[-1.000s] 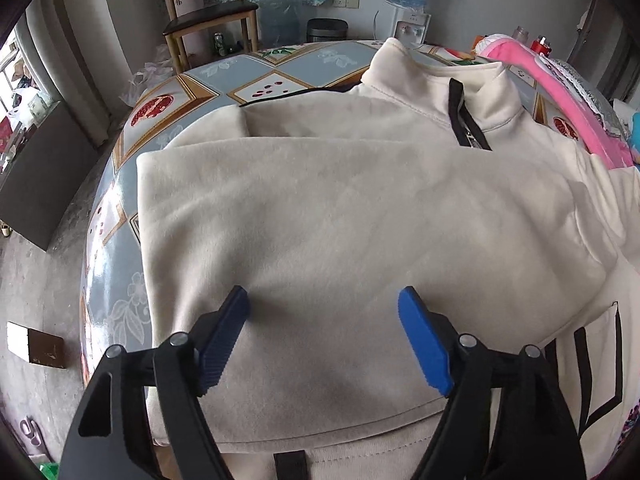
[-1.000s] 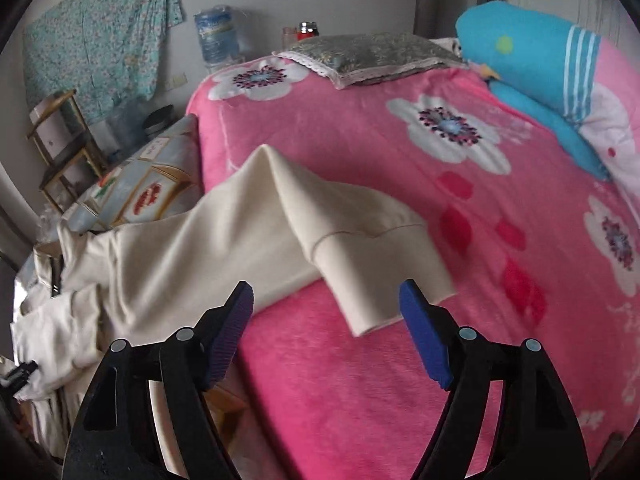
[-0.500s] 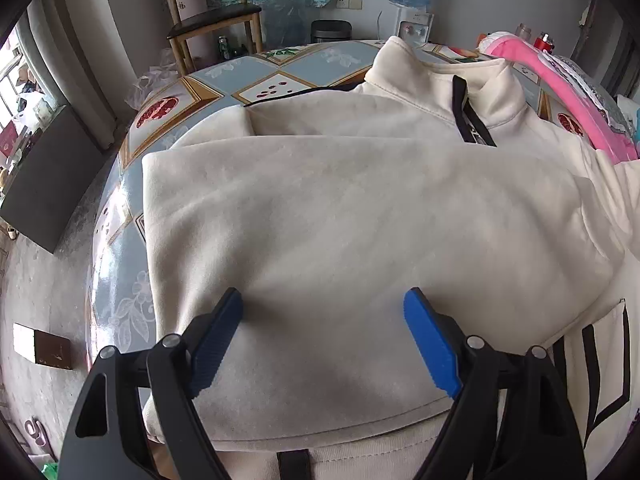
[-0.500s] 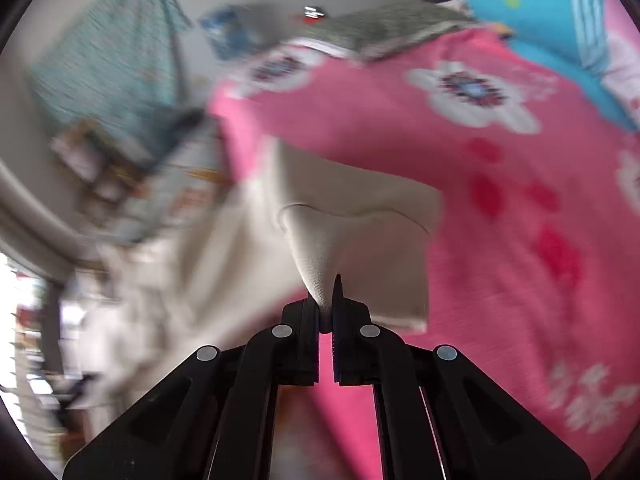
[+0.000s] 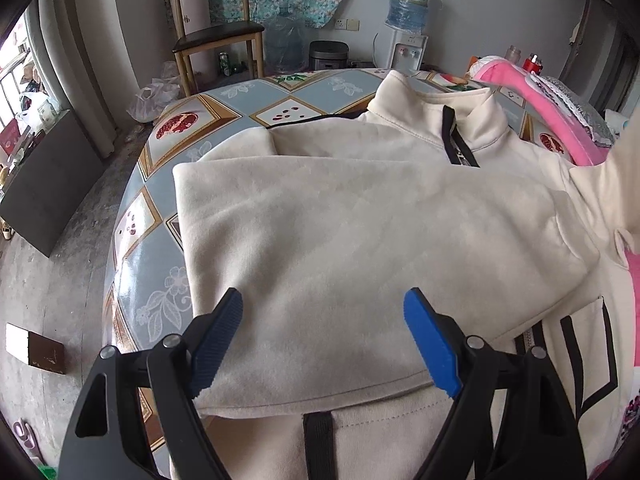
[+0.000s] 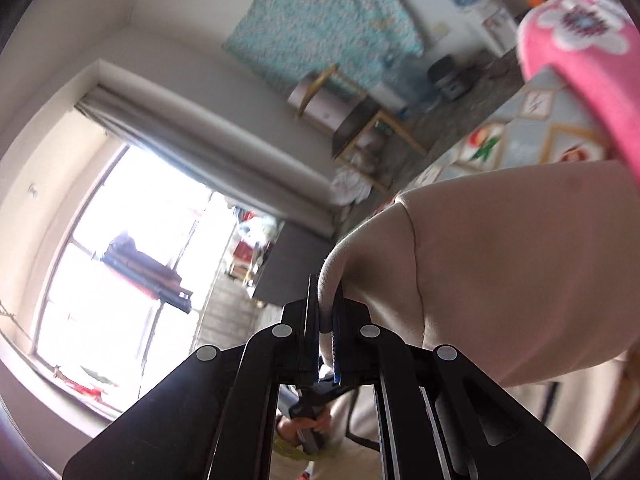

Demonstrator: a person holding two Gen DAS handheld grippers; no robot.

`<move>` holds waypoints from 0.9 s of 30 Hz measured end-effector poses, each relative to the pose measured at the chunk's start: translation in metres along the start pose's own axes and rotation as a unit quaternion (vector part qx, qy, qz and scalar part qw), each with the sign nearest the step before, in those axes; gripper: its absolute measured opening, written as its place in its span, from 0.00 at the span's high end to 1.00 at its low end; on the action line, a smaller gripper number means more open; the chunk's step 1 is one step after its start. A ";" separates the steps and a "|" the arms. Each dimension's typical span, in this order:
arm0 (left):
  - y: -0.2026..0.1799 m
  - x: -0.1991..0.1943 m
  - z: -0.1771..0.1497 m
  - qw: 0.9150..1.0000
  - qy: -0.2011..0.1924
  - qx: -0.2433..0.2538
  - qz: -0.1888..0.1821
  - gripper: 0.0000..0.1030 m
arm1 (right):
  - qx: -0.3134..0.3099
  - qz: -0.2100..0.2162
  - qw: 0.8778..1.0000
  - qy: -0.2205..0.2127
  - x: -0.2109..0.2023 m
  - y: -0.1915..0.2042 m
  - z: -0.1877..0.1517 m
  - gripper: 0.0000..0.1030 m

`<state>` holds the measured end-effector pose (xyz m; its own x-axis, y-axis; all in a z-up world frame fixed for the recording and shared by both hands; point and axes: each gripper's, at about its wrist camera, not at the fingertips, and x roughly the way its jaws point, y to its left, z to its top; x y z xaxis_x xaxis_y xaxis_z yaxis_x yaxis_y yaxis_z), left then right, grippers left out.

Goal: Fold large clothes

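A cream fleece pullover [image 5: 360, 240] lies spread across a counter [image 5: 224, 120] covered in a patterned blue cloth, collar and short black zip at the far end. One sleeve is already folded flat across the chest. The fabric looks thick, soft and limp, fairly light; it would likely sag and drape from any single hold, so cuffs, hems and seams seem the firmest places to grip.

The left gripper [image 5: 323, 340] hovers above the folded sleeve near the hem, jaws spread wide, touching nothing; the cloth lies below and between them.

The right gripper [image 6: 324, 320] has its jaws pinched nearly together on the cuff edge of the other sleeve [image 6: 500, 280]. That sleeve hangs lifted off the pink blanket [image 6: 580, 60] of the bed beside the counter, bulging to the right of the jaws.
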<state>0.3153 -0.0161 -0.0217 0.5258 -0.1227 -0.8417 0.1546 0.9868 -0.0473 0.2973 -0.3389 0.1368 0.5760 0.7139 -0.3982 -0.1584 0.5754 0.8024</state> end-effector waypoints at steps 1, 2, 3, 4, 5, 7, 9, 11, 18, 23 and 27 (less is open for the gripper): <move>0.002 -0.004 -0.002 1.000 -0.003 -0.001 -0.006 0.21 | 0.003 -0.001 1.000 0.020 0.024 -0.001 0.002 0.95; 0.005 -0.008 -0.004 1.000 -0.005 -0.004 -0.015 0.21 | 0.009 -0.007 0.999 0.043 0.052 -0.006 0.001 0.95; 0.008 -0.011 -0.006 1.000 -0.006 -0.007 -0.023 0.21 | 0.016 -0.014 0.998 0.062 0.075 -0.010 0.001 0.94; 0.011 -0.015 -0.008 0.999 -0.008 -0.011 -0.036 0.21 | 0.023 -0.023 0.996 0.085 0.102 -0.015 -0.002 0.93; 0.013 -0.017 -0.009 0.999 -0.010 -0.015 -0.048 0.22 | 0.029 -0.033 0.993 0.108 0.126 -0.023 -0.006 0.91; 0.016 -0.022 -0.014 0.997 -0.011 -0.021 -0.072 0.22 | 0.043 -0.071 0.985 0.148 0.174 -0.039 -0.020 0.87; 0.017 -0.025 -0.017 0.996 -0.013 -0.019 -0.088 0.22 | 0.053 -0.093 0.979 0.172 0.204 -0.057 -0.031 0.84; 0.014 -0.027 -0.018 0.995 -0.014 -0.013 -0.099 0.21 | 0.061 -0.112 0.973 0.192 0.223 -0.072 -0.043 0.76; -0.002 -0.024 -0.005 0.990 -0.027 -0.010 -0.139 0.27 | 0.017 -0.134 0.980 0.149 0.186 -0.071 -0.047 0.49; -0.014 -0.005 0.017 0.984 -0.006 -0.034 -0.175 0.41 | -0.070 -0.208 0.972 0.087 0.120 -0.059 -0.063 0.48; -0.026 0.024 0.034 0.980 0.036 -0.058 -0.189 0.51 | -0.086 -0.265 0.957 0.080 0.085 -0.082 -0.099 0.57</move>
<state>0.3525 -0.0479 -0.0226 0.3874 -0.4786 -0.7880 0.2286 0.8779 -0.4208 0.2798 -0.2857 -0.0074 0.4849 0.3465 -0.8030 -0.0154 0.9214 0.3883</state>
